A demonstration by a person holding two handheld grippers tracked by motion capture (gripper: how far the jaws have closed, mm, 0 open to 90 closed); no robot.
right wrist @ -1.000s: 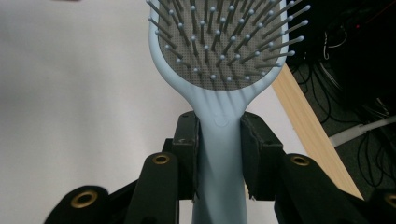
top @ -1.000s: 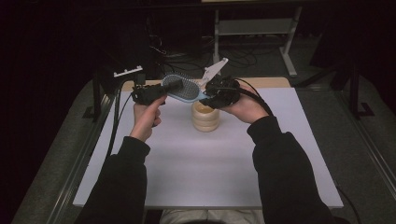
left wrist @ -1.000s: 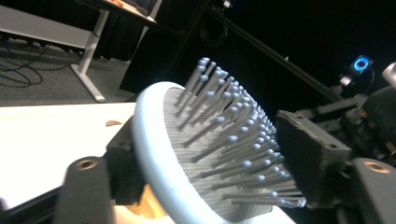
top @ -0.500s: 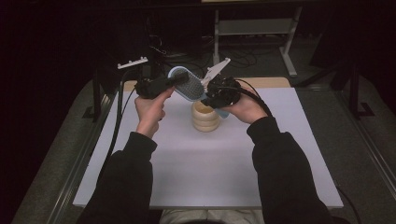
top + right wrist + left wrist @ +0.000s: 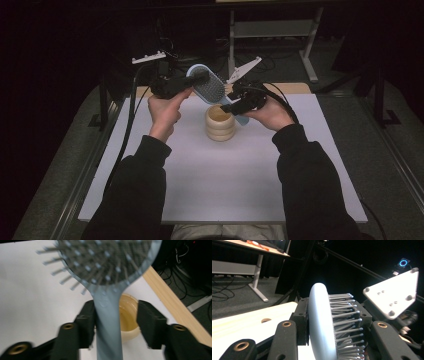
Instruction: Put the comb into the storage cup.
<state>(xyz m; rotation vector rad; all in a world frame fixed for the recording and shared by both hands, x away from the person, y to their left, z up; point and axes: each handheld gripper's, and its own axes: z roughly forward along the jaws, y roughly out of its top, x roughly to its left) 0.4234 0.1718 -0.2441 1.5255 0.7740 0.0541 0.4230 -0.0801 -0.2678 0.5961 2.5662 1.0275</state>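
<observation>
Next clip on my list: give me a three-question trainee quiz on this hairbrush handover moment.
1. True or false: the left gripper is clamped on the head of the light blue hairbrush.
2. What stands on the white mat beneath the brush? A) wooden bowl B) glass jar C) metal can
3. Describe the right gripper at the brush handle.

Key:
1. True.
2. A, the wooden bowl.
3. Its jaws have just been opening; the handle lies between them, with a clear gap at one pad.
</observation>
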